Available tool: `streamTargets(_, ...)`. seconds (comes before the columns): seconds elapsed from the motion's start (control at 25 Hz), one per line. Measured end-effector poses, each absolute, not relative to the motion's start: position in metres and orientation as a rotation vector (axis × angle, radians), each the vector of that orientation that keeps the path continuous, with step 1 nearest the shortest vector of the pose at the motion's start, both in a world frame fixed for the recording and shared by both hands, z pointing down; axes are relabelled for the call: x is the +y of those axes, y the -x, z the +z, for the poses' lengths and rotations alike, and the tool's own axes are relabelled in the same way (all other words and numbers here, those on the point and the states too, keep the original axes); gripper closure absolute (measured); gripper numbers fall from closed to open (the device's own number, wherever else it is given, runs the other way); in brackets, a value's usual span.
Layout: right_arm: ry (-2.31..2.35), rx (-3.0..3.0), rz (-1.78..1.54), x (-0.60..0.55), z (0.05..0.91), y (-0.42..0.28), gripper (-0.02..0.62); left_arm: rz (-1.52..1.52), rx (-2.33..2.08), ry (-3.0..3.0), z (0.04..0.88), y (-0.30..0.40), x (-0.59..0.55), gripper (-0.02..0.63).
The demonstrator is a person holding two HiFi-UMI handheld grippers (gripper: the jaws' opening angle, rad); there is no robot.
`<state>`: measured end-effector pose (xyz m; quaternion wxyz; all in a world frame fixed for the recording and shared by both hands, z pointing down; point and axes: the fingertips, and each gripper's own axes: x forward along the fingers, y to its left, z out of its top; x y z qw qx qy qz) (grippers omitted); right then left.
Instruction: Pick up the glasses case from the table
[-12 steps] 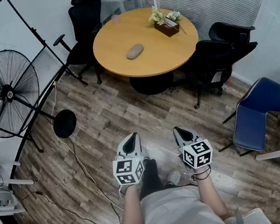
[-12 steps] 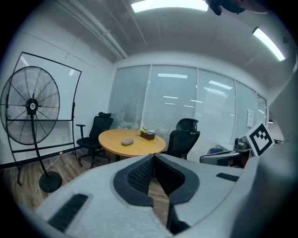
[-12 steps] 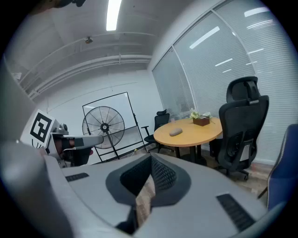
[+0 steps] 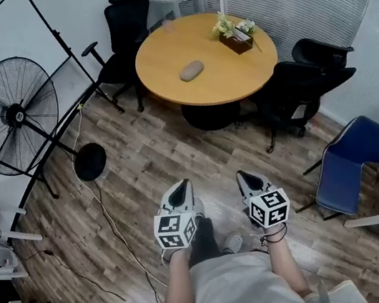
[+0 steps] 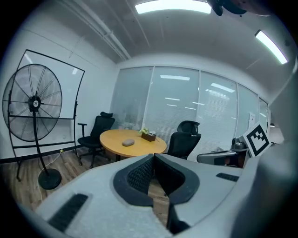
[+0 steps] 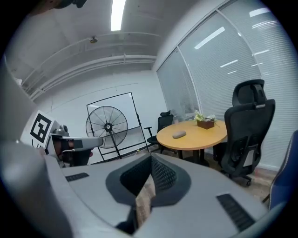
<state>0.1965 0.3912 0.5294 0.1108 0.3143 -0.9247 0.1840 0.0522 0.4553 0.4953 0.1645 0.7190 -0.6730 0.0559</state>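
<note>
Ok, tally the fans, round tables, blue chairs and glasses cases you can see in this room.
Fan: 1
Round table: 1
Blue chair: 1
Glasses case: 1
Total: 4

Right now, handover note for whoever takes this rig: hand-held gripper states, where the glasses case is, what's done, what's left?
Left hand-held gripper: shut, empty, low over the wooden floor.
Right hand-held gripper: shut, empty, beside the left one.
Glasses case: lies on the round table across the room, apart from the flower box, untouched.
Done: nothing yet.
Left: approach the table, open one gripper, close on the case, lift it.
</note>
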Motion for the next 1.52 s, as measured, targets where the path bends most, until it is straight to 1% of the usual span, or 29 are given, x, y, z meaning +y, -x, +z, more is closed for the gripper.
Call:
streamTargets(0.32,-0.931,-2.704,0.563,0.365,0.53,-0.186,0.596,0.137,-1.907,-2.06,0.489,-0.032,0.428,0.595)
streamTargets(0.44,-0.929,-2.7,0.577,0.353,0.531,-0.179,0.572,0.149,-1.894,-2.069,0.491,-0.022,0.414,0.594)
streamTargets(0.56,-0.909,-2.705,0.582,0.339,0.531,-0.17,0.521,0.149,-1.894,-2.063,0.492,-0.009,0.395,0.592)
streamTargets(0.6,-0.908,-2.705,0.58,0.333,0.531,-0.168,0.515,0.148,-1.89,-2.063,0.492,-0.005,0.387,0.589)
streamTargets(0.64,-0.909,-2.704,0.578,0.327,0.53,-0.166,0.508,0.148,-1.884,-2.066,0.492,-0.002,0.379,0.58)
streamTargets(0.76,-0.921,-2.698,0.58,0.306,0.527,-0.161,0.461,0.153,-1.86,-2.084,0.491,0.006,0.352,0.519)
streamTargets(1.04,-0.938,-2.695,0.595,0.26,0.521,-0.13,0.411,0.154,-1.763,-2.159,0.487,0.031,0.295,0.472)
streamTargets(1.2,-0.992,-2.699,0.62,0.236,0.518,-0.11,0.407,0.156,-1.713,-2.192,0.489,0.05,0.269,0.435)
streamTargets(1.52,-1.079,-2.666,0.635,0.197,0.522,-0.08,0.407,0.126,-1.635,-2.256,0.493,0.083,0.215,0.433)
